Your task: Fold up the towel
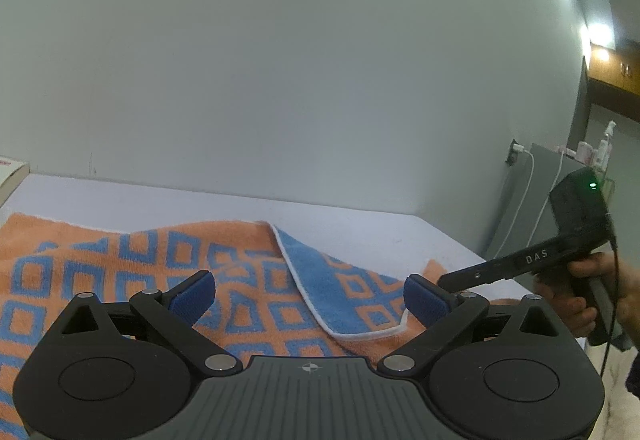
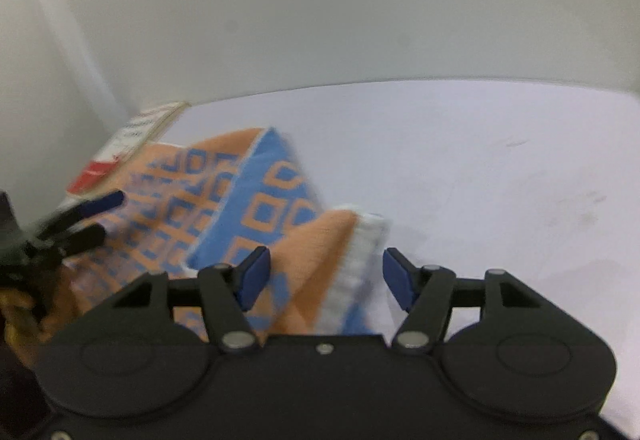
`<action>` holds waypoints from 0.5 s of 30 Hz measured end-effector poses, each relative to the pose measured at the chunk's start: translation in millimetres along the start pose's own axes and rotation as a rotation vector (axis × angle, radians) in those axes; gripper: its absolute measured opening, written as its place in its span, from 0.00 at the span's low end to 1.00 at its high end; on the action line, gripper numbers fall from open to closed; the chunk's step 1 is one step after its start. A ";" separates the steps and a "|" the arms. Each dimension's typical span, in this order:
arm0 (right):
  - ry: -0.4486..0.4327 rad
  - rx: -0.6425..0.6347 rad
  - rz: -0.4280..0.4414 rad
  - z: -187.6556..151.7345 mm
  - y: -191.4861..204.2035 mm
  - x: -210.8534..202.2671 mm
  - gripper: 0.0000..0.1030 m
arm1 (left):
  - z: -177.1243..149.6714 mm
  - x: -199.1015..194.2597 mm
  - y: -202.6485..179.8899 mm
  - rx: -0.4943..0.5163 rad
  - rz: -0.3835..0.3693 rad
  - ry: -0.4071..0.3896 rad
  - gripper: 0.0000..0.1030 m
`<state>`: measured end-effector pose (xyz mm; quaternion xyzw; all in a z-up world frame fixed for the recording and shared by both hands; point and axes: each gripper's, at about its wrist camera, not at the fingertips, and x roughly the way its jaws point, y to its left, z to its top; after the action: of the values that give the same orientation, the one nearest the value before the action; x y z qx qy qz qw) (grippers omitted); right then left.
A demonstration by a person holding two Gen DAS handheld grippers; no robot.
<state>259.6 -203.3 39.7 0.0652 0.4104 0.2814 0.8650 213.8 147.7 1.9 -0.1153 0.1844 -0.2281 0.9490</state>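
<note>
Left wrist view: the towel (image 1: 132, 272) is soft terry, orange with blue squares, light and limp; expect it to sag and crease wherever it is unsupported, so take hold at a hemmed edge or corner, not in the middle of the cloth. It lies spread on the white counter (image 1: 360, 228), with one corner turned over to show the blue reverse and a white hem. The left gripper (image 1: 310, 294) stands open with nothing between its pads, low over the near part of the towel; the turned-over flap lies directly ahead, between the two pads, but whether the pads touch the cloth cannot be told. The right gripper (image 1: 444, 282) enters from the right, held in a hand (image 1: 588, 296), its tip at the right edge of the towel. Right wrist view (blurred): the right gripper (image 2: 326, 274) is open, pads apart and not pressing on anything. A raised fold of towel (image 2: 320, 244), orange with a white hemmed edge, lies between the pads, nearer the left one. The remainder of the towel extends to the far left, where the left gripper (image 2: 100, 216) shows over it. A box (image 2: 128, 140) lies at the far left edge.
</note>
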 end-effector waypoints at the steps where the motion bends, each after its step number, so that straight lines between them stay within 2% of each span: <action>1: 0.011 -0.009 -0.001 0.9 2.8 3.2 0.46 | 0.2 1.5 0.9 -0.004 0.001 0.002 0.97; 2: 0.022 -0.022 -0.001 1.4 6.7 6.3 0.22 | 0.6 3.2 2.1 -0.011 0.003 0.006 0.97; 3: 0.026 -0.033 -0.006 2.1 11.0 7.5 0.10 | 1.0 3.7 2.7 -0.016 0.003 0.008 0.97; 4: 0.026 -0.042 -0.012 2.9 15.5 7.8 0.07 | 1.3 3.5 3.5 -0.022 0.003 0.010 0.97; 7: -0.003 -0.081 -0.050 4.0 24.8 0.4 0.06 | 2.1 5.6 5.7 -0.039 0.007 0.021 0.97; 10: -0.100 -0.085 -0.123 11.8 24.1 -23.6 0.06 | 2.0 10.5 5.1 -0.035 0.016 0.043 0.97; 13: -0.225 -0.088 -0.272 26.1 19.0 -48.8 0.06 | 0.8 12.5 -0.6 0.005 0.007 0.061 0.97; 15: -0.269 -0.107 -0.378 38.5 13.6 -57.9 0.06 | -1.1 12.8 -7.3 0.047 0.011 0.065 0.97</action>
<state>253.2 -218.6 108.6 -0.0218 0.2810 0.1243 0.9514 221.1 135.1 -0.7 -0.0845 0.2101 -0.2308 0.9463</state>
